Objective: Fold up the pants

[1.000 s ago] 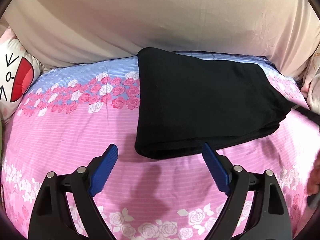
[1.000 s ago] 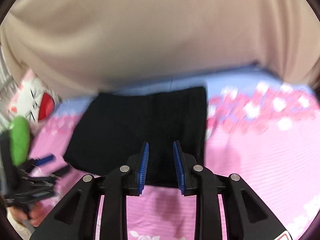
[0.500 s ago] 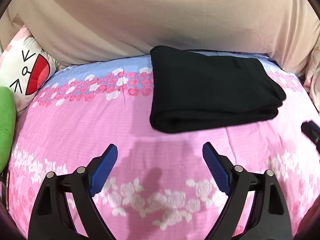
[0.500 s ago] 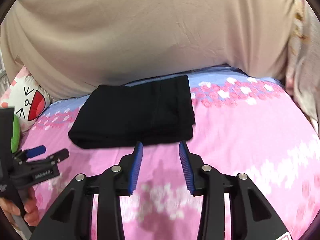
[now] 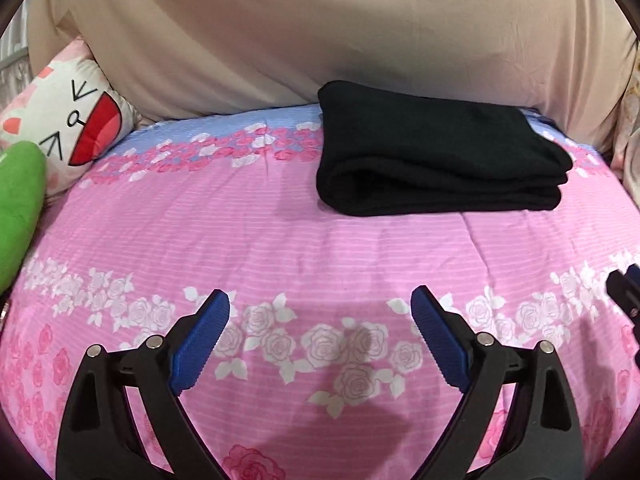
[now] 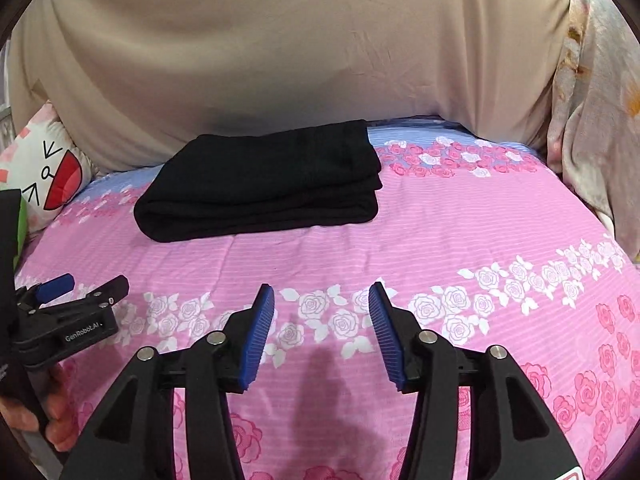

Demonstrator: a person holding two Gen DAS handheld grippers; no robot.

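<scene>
The black pants [image 5: 432, 152] lie folded into a thick rectangle at the far side of the pink flowered bedspread [image 5: 280, 240]; in the right wrist view the pants [image 6: 264, 184] sit left of centre. My left gripper [image 5: 319, 300] hovers well short of them, its jaws wide and still opening, with nothing between them. My right gripper [image 6: 321, 292] also hangs back from the pants, jaws partly apart and opening, holding nothing. In the right wrist view the left gripper [image 6: 76, 296] shows at the left edge, held by a hand [image 6: 40, 420].
A beige sheet [image 5: 320, 32] rises behind the bed. A white cartoon-face pillow [image 5: 76, 120] and a green cushion [image 5: 16, 208] lie at the left. Pale flowered fabric [image 6: 592, 120] hangs at the right. Bare bedspread [image 6: 440, 240] stretches between grippers and pants.
Both grippers have drawn back from the pants, which now look smaller and farther off. The right jaws have gone from nearly shut to partly open; the left stayed wide.
</scene>
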